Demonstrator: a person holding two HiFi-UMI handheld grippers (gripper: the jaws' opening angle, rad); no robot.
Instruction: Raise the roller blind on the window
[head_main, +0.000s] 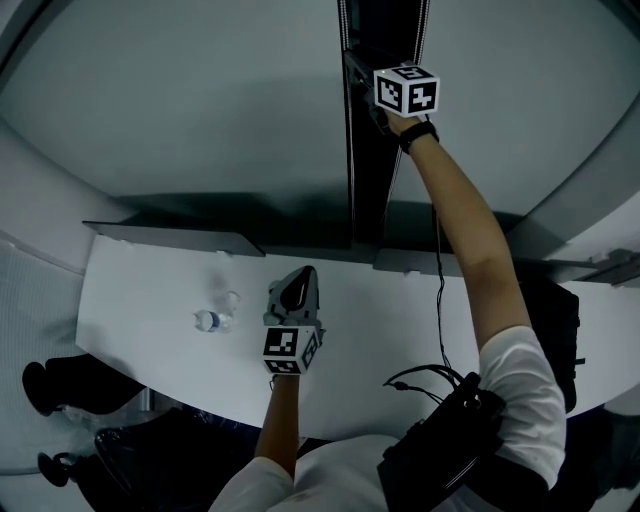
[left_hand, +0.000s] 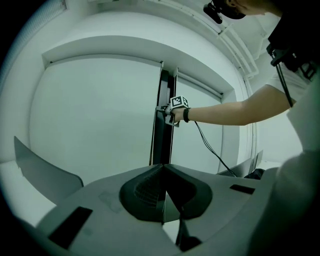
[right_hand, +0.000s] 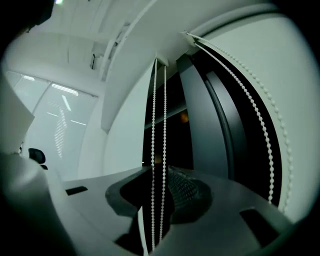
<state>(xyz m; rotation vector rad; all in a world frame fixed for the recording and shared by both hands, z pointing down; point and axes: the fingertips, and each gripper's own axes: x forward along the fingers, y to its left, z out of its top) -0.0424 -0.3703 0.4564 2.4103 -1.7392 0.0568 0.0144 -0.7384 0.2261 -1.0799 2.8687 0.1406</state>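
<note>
Bead chain (right_hand: 164, 125) of the roller blind (head_main: 200, 100) hangs vertical, long axis up-down, two strands side by side, right by the dark window frame (head_main: 368, 170) between the pale blind sheets. R tongs (right_hand: 160, 192) are raised to it, jaws partly spread w/ both strands running between them, pads not clamping. L tongs (left_hand: 164, 172) are pressed together, empty, pointing approx level at the window over the white tabletop (head_main: 150, 290).
</note>
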